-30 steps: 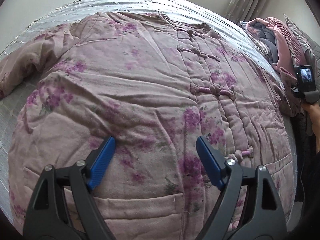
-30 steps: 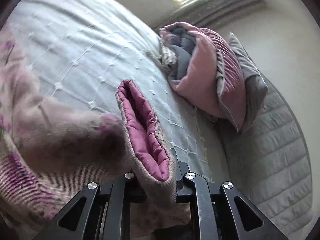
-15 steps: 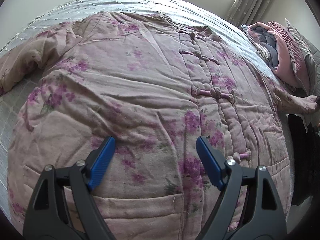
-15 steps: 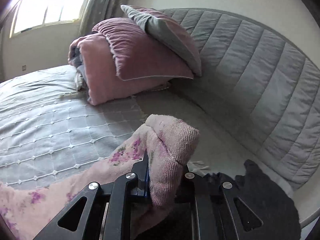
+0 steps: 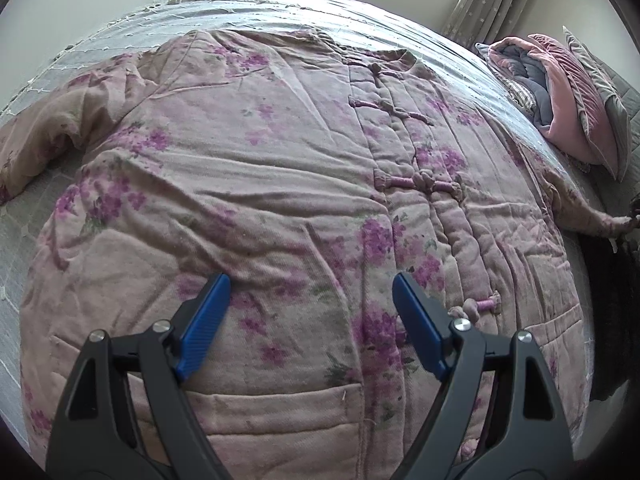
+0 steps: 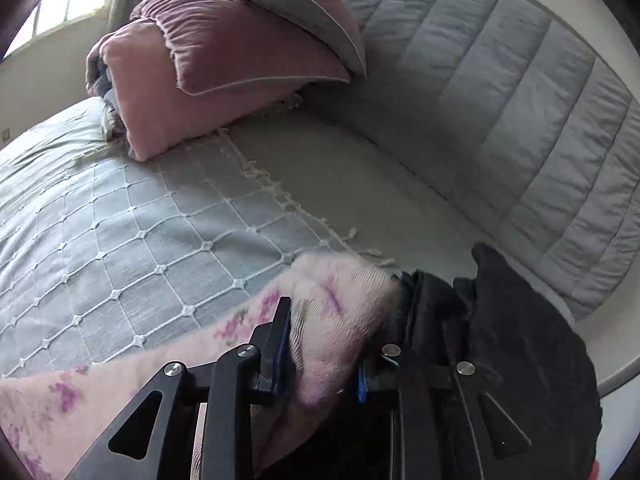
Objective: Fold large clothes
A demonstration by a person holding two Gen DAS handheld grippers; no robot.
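The padded floral jacket point(image 5: 248, 184) lies face up, spread across the bed point(image 5: 280, 4), its far sleeve crumpled at the left. It looks thick, soft and fairly heavy, so it should bend in bulky folds; hems, cuffs and shoulder seams seem the surest holds. The left gripper point(image 5: 308, 300) hovers above the lower front, jaws wide and empty, a patch pocket point(image 5: 276, 412) below showing nothing inside. At the right, the right gripper point(image 6: 320, 344) has the near cuff point(image 6: 340, 292) between jaws that have just been opening, pads apparently loosening.
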